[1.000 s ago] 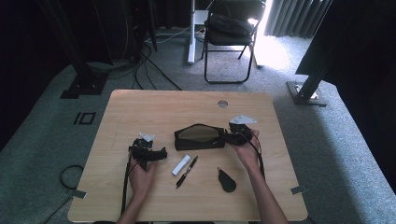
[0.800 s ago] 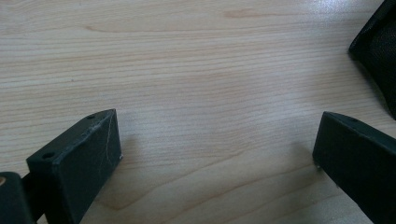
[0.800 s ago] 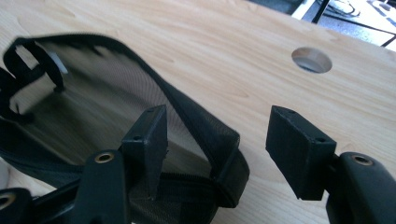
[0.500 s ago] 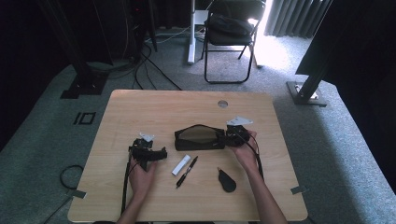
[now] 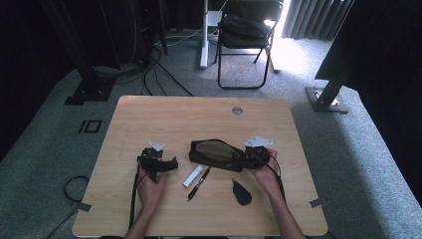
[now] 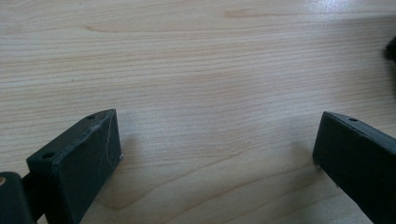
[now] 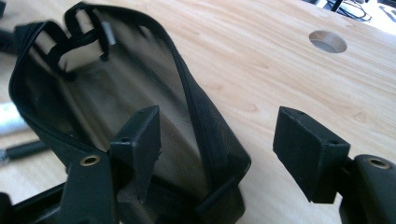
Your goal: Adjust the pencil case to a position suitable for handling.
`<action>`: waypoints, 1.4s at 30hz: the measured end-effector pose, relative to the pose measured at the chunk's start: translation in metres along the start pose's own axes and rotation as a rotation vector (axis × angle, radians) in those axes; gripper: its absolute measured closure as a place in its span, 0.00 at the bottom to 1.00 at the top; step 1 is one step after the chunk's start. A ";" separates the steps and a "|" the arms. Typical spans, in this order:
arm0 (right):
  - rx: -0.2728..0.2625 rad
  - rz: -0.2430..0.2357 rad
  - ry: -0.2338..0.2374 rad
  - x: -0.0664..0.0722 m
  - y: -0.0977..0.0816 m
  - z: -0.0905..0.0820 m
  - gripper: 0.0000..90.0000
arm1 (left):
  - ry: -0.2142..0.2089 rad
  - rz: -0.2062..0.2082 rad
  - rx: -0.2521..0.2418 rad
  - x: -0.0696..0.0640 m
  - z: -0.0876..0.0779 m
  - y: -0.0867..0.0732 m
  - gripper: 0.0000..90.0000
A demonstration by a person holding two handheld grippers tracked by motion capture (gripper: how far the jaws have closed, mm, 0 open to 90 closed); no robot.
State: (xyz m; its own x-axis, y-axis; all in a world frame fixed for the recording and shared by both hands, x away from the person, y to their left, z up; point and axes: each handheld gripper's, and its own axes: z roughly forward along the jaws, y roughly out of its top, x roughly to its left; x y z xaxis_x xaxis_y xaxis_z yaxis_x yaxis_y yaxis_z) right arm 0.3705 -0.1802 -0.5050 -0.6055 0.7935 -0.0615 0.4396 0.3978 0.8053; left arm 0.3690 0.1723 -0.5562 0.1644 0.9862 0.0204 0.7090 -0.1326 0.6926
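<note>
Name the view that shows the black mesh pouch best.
The right gripper view: the black mesh pouch lies close, its open zipper and mesh wall plain. In the high view it is a small dark shape on the table.

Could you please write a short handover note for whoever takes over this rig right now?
Left gripper: open, nothing between its jaws, low over bare table.
Right gripper: jaws have just been opening and stand wide at the near end of the black mesh pouch; one jaw sits at the pouch's open mouth, the pads not pressing it.
Pouch lies unzipped at mid-table, apparently nothing in it.
Beside it on the table: white stick, black pen, small black oval item.
Probably left: load these into the pouch and close it.
</note>
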 end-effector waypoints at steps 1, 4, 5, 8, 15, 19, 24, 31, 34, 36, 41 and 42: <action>0.001 -0.007 0.001 0.001 -0.002 -0.002 0.35 | 0.000 0.000 0.000 0.000 0.000 0.000 0.01; -0.004 -0.015 0.001 0.004 -0.006 -0.008 0.36 | 0.000 0.000 0.000 0.000 0.000 0.000 0.01; -0.006 -0.015 0.001 0.004 -0.007 -0.009 0.37 | 0.000 0.000 0.000 0.000 0.000 0.000 0.01; -0.010 -0.020 -0.001 0.004 -0.009 -0.012 0.45 | 0.000 0.000 0.000 0.000 0.000 0.000 0.01; 0.001 -0.030 -0.019 0.004 -0.011 -0.006 0.63 | 0.000 0.000 0.000 0.000 0.000 0.000 0.01; 0.006 -0.052 -0.051 0.007 -0.012 -0.005 0.67 | 0.000 0.001 0.000 0.000 0.000 0.000 0.01; 0.002 -0.033 -0.085 0.007 -0.014 -0.006 0.73 | -0.001 0.003 0.000 0.000 0.000 0.000 0.01; 0.001 -0.007 -0.128 0.003 -0.018 -0.010 0.79 | -0.002 0.002 0.000 0.000 0.000 0.000 0.01; -0.008 -0.008 -0.120 0.002 -0.020 -0.012 0.78 | -0.002 0.002 0.000 0.000 0.000 0.000 0.01; -0.011 -0.012 -0.115 0.003 -0.021 -0.014 0.76 | -0.002 0.003 0.000 0.000 0.000 0.000 0.01; -0.030 -0.004 -0.099 0.004 -0.020 -0.017 0.55 | -0.002 0.003 0.000 0.000 0.000 0.000 0.01; -0.035 -0.003 -0.100 0.004 -0.019 -0.019 0.54 | -0.003 0.003 0.000 0.000 0.000 0.000 0.01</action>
State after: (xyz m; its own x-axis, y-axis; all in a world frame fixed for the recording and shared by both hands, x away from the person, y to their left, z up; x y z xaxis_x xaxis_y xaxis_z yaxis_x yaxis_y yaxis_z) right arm 0.3472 -0.1928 -0.5096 -0.5368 0.8349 -0.1213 0.4129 0.3854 0.8252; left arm 0.3690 0.1722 -0.5562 0.1682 0.9855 0.0206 0.7087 -0.1355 0.6924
